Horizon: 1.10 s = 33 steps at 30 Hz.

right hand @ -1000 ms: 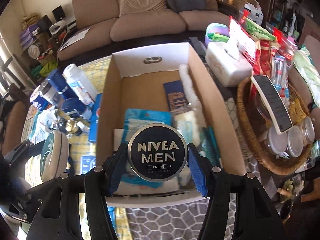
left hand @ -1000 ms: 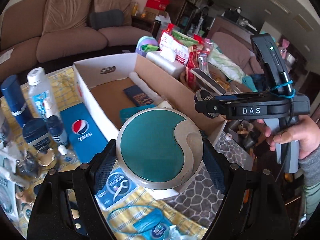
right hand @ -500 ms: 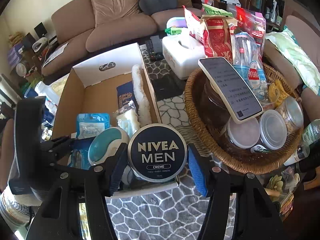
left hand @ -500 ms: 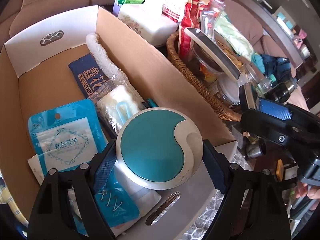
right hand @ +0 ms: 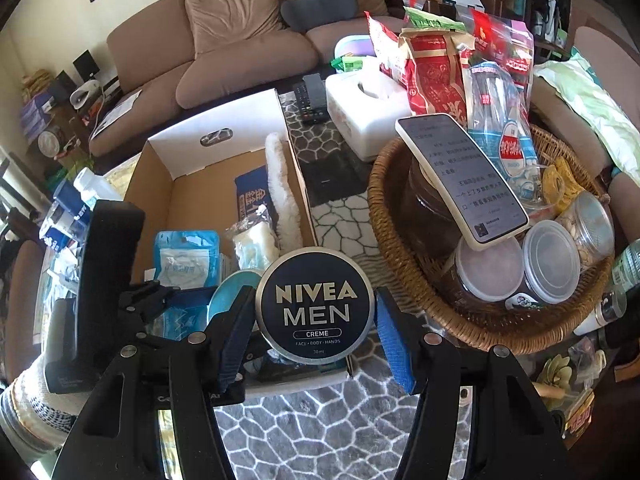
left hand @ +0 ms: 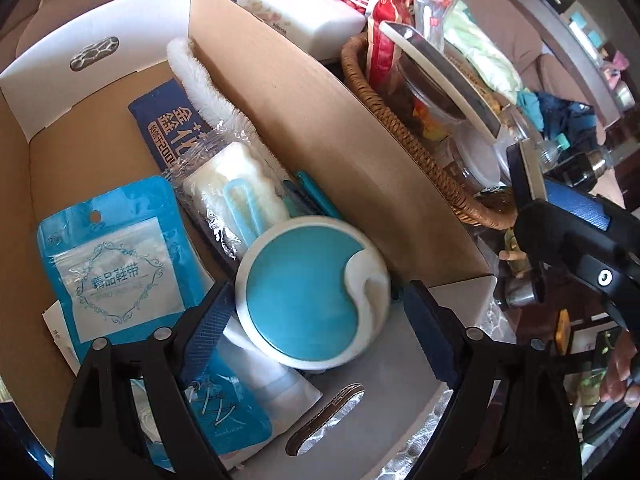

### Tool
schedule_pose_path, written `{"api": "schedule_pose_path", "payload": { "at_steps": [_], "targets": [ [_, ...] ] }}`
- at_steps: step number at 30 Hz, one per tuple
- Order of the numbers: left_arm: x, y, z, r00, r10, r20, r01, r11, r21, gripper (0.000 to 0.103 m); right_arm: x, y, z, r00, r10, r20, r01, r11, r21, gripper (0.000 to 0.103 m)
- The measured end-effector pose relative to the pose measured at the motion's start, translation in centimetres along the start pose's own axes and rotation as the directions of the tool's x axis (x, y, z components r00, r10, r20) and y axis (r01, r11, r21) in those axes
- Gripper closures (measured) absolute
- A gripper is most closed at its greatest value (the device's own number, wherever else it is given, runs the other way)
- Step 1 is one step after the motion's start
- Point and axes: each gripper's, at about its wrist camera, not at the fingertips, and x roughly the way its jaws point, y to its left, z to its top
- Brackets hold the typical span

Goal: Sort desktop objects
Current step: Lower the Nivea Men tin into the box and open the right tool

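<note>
My left gripper (left hand: 316,312) hangs over the near end of the cardboard box (left hand: 340,120). Its jaws stand wider than the round teal-and-white case (left hand: 310,288); a gap shows at the right pad, and the case looks blurred and tilted over the packets below. The case also shows in the right wrist view (right hand: 230,294). My right gripper (right hand: 316,320) is shut on the Nivea Men tin (right hand: 316,306), just right of the box's near corner (right hand: 296,168). The left gripper (right hand: 192,312) sits to its left.
The box holds a blue shoelace packet (left hand: 116,264), a wrapped white sponge (left hand: 236,188), a dark blue packet (left hand: 172,128) and a white fluffy brush (left hand: 200,84). A wicker basket (right hand: 404,272) with a phone (right hand: 460,176), jars and snacks stands right. Bottles (right hand: 80,200) stand left of the box.
My left gripper carried the teal case from beside the box to over its near end, and its jaws have now opened off the case. My right gripper shifted right, still holding the tin.
</note>
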Motion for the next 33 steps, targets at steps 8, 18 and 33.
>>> {"api": "schedule_pose_path", "payload": {
  "at_steps": [8, 18, 33],
  "targets": [
    [-5.5, 1.3, -3.3, 0.988, -0.073, 0.135, 0.073, 0.997, 0.005, 0.008, -0.1, 1.3, 0.5, 1.000, 0.005, 0.002, -0.005, 1.000, -0.015, 0.042],
    [-14.3, 6.9, -8.2, 0.958, -0.019, 0.286, 0.019, 1.000, 0.002, 0.008, 3.3, 5.6, 0.5, 0.997, -0.026, -0.071, 0.019, 0.995, -0.100, 0.042],
    [-14.9, 7.2, -10.8, 0.964, 0.000, 0.264, -0.009, 0.999, 0.032, 0.008, 10.1, 7.2, -1.7, 0.974, -0.092, -0.209, 0.075, 0.993, -0.092, 0.039]
  ]
}}
